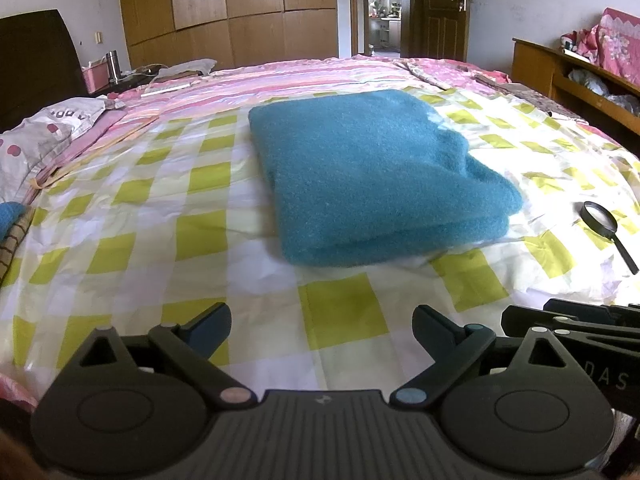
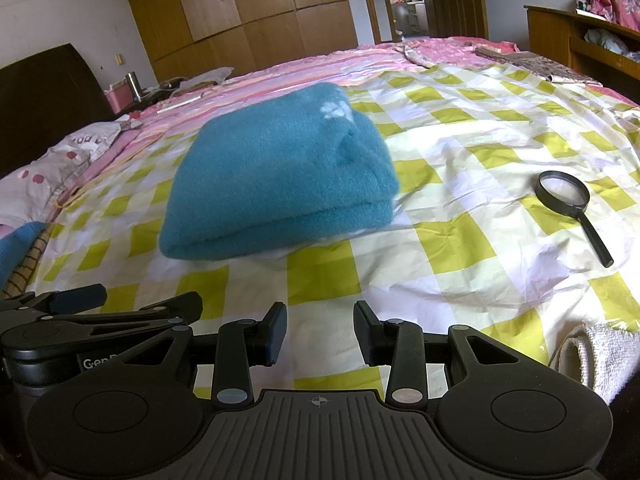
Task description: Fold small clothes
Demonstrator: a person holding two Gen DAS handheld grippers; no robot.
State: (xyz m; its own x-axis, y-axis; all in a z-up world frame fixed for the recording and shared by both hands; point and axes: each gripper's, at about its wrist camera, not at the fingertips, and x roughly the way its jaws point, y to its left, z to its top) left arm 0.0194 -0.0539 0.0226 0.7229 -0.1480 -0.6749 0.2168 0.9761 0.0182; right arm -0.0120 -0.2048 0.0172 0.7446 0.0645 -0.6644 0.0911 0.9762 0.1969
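Observation:
A teal fleecy garment [image 1: 372, 172] lies folded into a thick rectangle on the yellow-and-white checked sheet [image 1: 120, 248]. In the right wrist view the garment [image 2: 276, 184] shows a small white paw mark on its far end. My left gripper [image 1: 322, 320] hovers just short of the garment's near edge, open wide with nothing between its fingers. My right gripper [image 2: 320, 328] sits beside it on the right, also short of the garment, open narrower and holding nothing. Neither gripper touches the cloth.
A black magnifying glass [image 2: 562, 192] lies on the sheet to the right of the garment. A white towel [image 2: 592, 360] sits at the near right edge. Pillows [image 1: 48, 136] and a dark headboard are on the left, a wooden shelf [image 1: 560, 68] is far right.

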